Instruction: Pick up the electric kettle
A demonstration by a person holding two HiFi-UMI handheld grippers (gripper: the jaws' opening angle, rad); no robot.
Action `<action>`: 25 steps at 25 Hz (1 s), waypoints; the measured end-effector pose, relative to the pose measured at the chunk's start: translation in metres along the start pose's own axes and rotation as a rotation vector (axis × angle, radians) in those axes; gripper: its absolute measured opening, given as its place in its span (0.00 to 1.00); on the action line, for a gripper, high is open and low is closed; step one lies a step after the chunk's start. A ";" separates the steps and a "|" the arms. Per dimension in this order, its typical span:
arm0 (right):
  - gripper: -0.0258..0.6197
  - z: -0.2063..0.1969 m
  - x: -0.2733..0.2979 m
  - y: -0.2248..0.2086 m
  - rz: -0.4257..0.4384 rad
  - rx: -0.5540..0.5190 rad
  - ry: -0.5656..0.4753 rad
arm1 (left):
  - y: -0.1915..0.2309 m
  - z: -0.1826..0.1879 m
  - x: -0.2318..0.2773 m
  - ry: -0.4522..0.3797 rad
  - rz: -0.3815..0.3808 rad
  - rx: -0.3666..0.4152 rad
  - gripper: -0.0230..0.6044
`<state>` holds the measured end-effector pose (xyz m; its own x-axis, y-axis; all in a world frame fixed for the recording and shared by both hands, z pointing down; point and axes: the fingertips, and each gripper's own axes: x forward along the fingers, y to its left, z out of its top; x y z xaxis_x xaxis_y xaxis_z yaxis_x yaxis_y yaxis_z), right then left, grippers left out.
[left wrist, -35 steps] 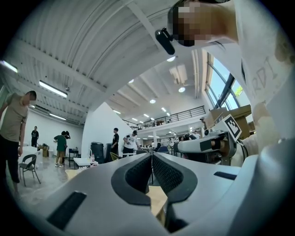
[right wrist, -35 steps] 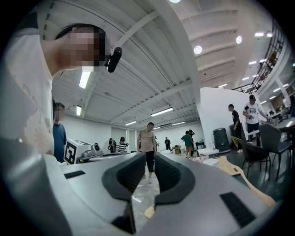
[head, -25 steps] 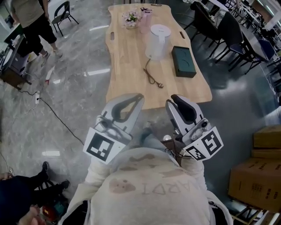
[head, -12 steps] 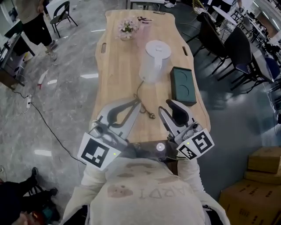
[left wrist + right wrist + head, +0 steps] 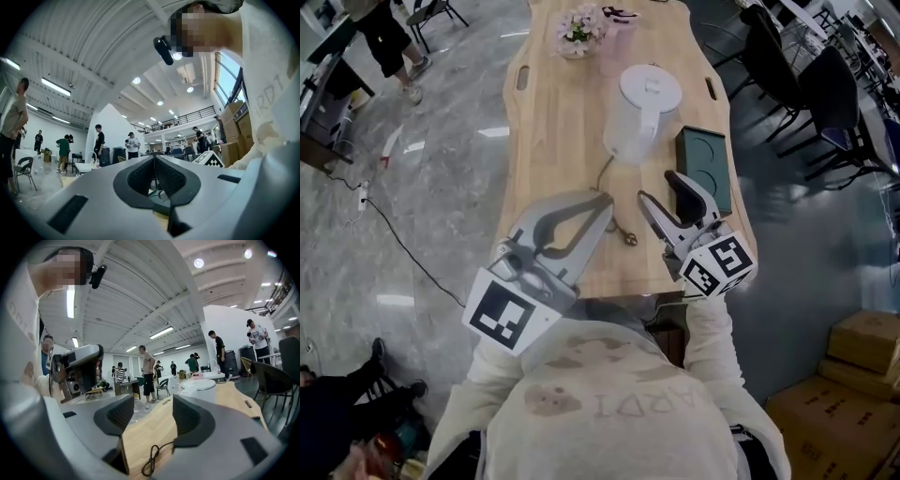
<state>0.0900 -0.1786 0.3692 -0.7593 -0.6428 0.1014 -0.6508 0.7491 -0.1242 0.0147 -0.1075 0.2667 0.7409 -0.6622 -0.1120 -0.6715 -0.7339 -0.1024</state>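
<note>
Right gripper (image 5: 658, 187) (image 5: 150, 416) hovering over the near end of the wooden table (image 5: 553, 141), jaws opening, pinching nothing; only bare wood and a loop of cord (image 5: 152, 460) showing between them. Left gripper (image 5: 602, 200) (image 5: 153, 159) sitting at its 9 o'clock, jaws pressed together at the tips, empty. White electric kettle (image 5: 639, 112) (image 5: 199, 389) standing upright on the table at the right gripper's 12 o'clock, apart from both. Dark green box (image 5: 705, 164) lying at the kettle's 4 o'clock.
</note>
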 end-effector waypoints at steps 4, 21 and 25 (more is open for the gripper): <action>0.41 -0.009 0.019 -0.026 -0.033 0.012 0.040 | 0.013 -0.003 0.006 0.023 -0.011 0.005 0.06; 0.42 -0.040 0.080 -0.090 -0.006 0.043 0.154 | 0.065 -0.026 0.030 0.054 0.006 0.000 0.06; 0.42 -0.044 0.091 -0.090 0.026 0.039 0.173 | 0.074 -0.031 0.030 0.061 0.013 -0.008 0.06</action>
<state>0.0797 -0.2975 0.4327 -0.7671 -0.5838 0.2660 -0.6330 0.7559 -0.1667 -0.0123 -0.1862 0.2865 0.7318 -0.6795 -0.0526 -0.6811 -0.7262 -0.0934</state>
